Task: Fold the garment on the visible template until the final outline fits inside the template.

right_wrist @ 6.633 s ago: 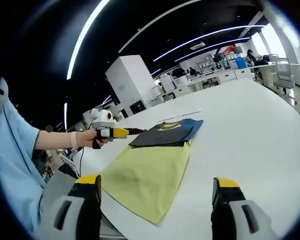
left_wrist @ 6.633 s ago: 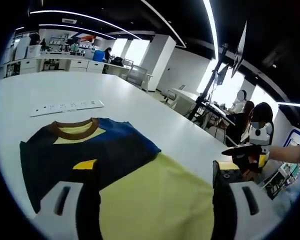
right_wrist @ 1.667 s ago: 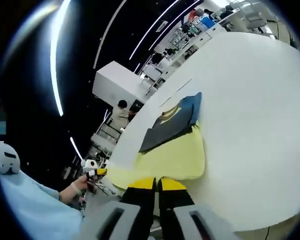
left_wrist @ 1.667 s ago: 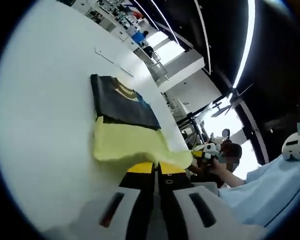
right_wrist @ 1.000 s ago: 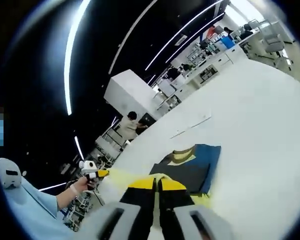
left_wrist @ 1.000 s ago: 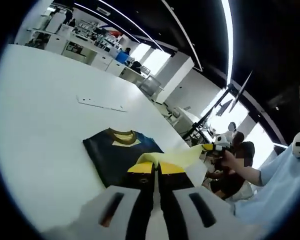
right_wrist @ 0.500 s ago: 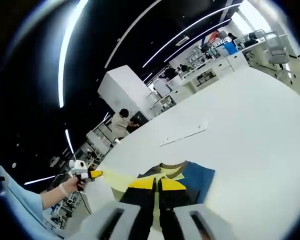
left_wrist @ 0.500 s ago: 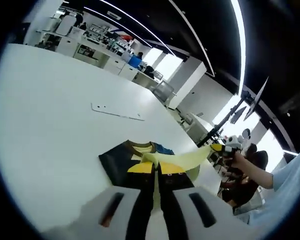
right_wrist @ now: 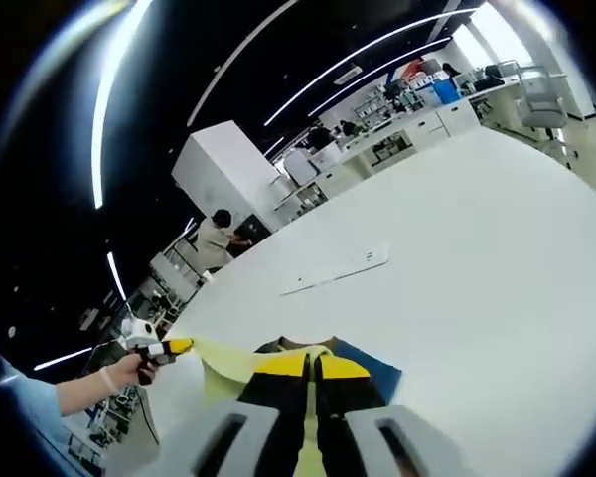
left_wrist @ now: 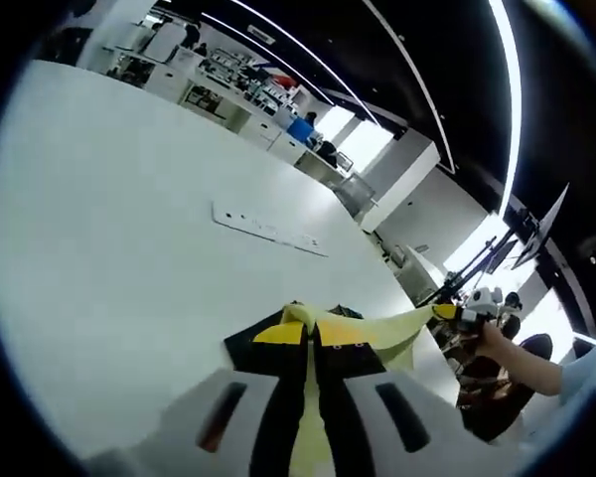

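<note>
moved: yellow hem carried further over the dark top since 0.5 s ago
left gripper (left_wrist: 310,336): pinching hem
right gripper (right_wrist: 306,366): pinching hem
garment (left_wrist: 377,326): on white table (left_wrist: 109,229), mid-fold
tip: keep hem taut, corners level

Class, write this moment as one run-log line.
phase: mid-fold | left gripper: shut on yellow hem | right gripper: shut on yellow hem | garment: hem lifted above its dark part | table: white

Lighting I see: bright ceiling strips (left_wrist: 447,79) on dark ceiling, window glare (right_wrist: 497,25) far off; white table (left_wrist: 109,199) evenly lit; edges strongly curved, soft.
</note>
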The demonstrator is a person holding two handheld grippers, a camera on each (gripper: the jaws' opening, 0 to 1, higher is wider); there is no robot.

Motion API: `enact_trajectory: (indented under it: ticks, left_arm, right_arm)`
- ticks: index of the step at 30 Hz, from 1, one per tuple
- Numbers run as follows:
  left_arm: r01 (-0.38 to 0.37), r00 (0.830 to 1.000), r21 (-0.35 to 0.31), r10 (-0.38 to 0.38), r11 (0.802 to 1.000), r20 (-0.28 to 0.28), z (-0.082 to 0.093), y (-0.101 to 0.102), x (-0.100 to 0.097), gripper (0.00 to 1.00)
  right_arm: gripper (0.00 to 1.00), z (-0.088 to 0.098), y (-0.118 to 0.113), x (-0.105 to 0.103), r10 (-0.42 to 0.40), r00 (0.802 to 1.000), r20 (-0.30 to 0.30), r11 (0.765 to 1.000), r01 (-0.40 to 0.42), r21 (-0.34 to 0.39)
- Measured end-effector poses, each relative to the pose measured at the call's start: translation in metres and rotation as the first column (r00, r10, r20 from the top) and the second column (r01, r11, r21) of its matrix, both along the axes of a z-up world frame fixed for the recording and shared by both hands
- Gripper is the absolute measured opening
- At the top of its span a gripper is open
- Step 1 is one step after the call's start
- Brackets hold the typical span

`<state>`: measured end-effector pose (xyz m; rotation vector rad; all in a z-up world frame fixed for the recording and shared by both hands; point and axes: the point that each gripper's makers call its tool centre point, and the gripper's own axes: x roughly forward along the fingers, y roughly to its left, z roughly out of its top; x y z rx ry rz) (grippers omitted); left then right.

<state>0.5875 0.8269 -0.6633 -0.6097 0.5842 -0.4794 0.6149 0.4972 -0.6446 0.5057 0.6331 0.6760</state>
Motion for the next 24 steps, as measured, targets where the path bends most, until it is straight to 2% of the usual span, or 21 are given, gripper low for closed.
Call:
enact_trajectory:
  ticks: [4,7,15,20,22,24]
  left_arm:
    - [-0.02,1.0,-0.018,0.019,1.0,-0.022,-0.009,-0.004,0.008,0.0]
    - [-0.03,0.999,-0.01,0.03,0.999,-0.036,-0.017,-0.004,0.011,0.0]
    - [-0.064,0.993,0.023,0.066,0.998,-0.099,-0.039,0.002,0.016,0.0]
    - [-0.085,0.984,0.047,0.091,0.995,-0.155,-0.068,0.004,0.022,0.0]
    - [-0.085,0.983,0.053,0.092,0.995,-0.162,-0.073,0.004,0.025,0.0]
    - [-0.093,0.981,0.052,0.101,0.994,-0.169,-0.076,0.006,0.026,0.0]
  right_arm:
    - [0.0,-0.016,0.0,0.005,-0.009,0.999,-0.046,1.0,0.008,-0.024]
    - [0.0,-0.031,-0.004,0.007,-0.018,0.997,-0.072,0.999,0.015,-0.047]
    - [0.0,-0.053,-0.004,0.015,-0.042,0.992,-0.118,0.998,0.035,-0.06]
    - [0.0,-0.077,-0.002,0.022,-0.058,0.984,-0.166,0.996,0.046,-0.078]
    - [0.0,-0.084,-0.003,0.023,-0.059,0.982,-0.179,0.994,0.042,-0.096]
    - [0.0,-0.085,-0.002,0.024,-0.064,0.981,-0.185,0.996,0.05,-0.08]
